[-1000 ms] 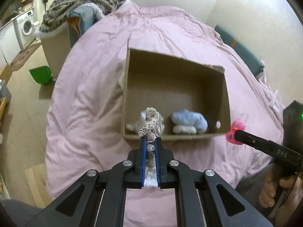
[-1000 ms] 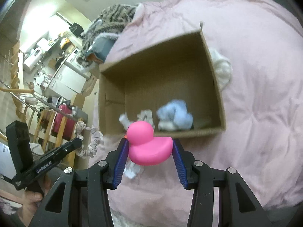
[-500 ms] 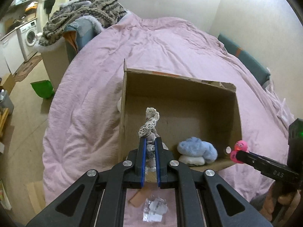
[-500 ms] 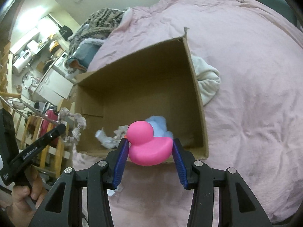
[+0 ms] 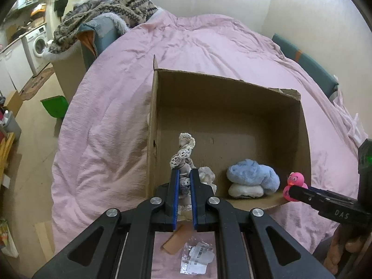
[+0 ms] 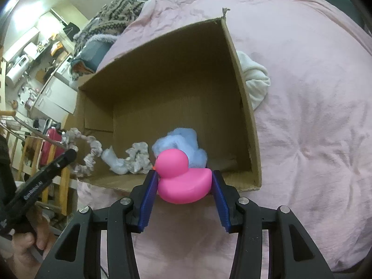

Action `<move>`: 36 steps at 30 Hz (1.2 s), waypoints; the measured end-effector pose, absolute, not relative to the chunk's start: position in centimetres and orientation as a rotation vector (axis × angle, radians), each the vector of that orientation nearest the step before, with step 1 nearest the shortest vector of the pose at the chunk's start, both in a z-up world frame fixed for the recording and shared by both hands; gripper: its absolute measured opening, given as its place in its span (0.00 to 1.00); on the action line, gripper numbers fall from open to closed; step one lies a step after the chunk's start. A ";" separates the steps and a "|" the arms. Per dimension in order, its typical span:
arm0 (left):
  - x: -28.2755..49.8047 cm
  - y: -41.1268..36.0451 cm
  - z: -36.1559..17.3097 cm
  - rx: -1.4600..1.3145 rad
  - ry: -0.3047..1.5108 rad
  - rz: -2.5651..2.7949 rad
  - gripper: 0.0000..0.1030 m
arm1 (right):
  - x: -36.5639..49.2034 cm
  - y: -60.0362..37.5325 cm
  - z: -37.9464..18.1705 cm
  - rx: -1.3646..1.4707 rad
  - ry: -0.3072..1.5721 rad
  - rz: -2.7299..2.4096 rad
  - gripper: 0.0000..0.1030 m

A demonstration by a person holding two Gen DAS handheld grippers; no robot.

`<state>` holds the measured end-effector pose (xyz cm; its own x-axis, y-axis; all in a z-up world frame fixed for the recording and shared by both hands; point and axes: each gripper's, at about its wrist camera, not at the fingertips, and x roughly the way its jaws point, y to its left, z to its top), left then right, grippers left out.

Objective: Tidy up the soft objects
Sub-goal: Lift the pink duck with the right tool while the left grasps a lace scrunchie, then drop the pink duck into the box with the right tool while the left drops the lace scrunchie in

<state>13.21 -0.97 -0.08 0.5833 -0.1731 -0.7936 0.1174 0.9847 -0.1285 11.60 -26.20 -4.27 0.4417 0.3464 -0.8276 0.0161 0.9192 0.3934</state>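
Observation:
An open cardboard box (image 5: 232, 116) (image 6: 246, 107) lies on a pink bed. Inside are a blue and white plush (image 5: 252, 180) (image 6: 183, 141) and a grey scrunchie (image 6: 138, 157). My left gripper (image 5: 184, 174) is shut on a lacy grey scrunchie (image 5: 183, 153) (image 6: 89, 153) at the box's near left corner. My right gripper (image 6: 183, 179) is shut on a pink rubber duck (image 6: 180, 176) (image 5: 295, 182) at the box's near right edge.
A white cloth (image 6: 254, 81) lies against the box's outer side. A crumpled wrapper (image 5: 197, 257) and a tan strip (image 5: 175, 239) lie on the bed (image 5: 111, 121) below my left gripper. A patterned blanket pile (image 5: 107, 11), a green bin (image 5: 54, 107) and a washing machine (image 5: 38, 46) stand at the left.
Both grippers have moved forward to the box's near rim with their loads. The box fills more of both views.

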 end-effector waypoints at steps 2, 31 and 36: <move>13.3 -1.0 -0.2 -0.059 0.936 -0.167 0.08 | 11.7 -26.1 -4.3 0.361 1.104 0.209 0.48; 12.0 -2.4 0.5 0.011 0.871 -0.153 0.62 | 11.4 -26.2 -2.1 0.311 0.977 0.150 0.75; 12.1 -2.3 0.3 0.005 0.878 -0.142 0.62 | 11.6 -26.9 -2.4 0.353 1.002 0.147 0.75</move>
<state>12.11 -2.26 0.35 0.6300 -0.1218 -0.7670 0.1256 0.9906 -0.0541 11.65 -26.85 -2.40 0.5342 0.2810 -0.7973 0.0398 0.9337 0.3558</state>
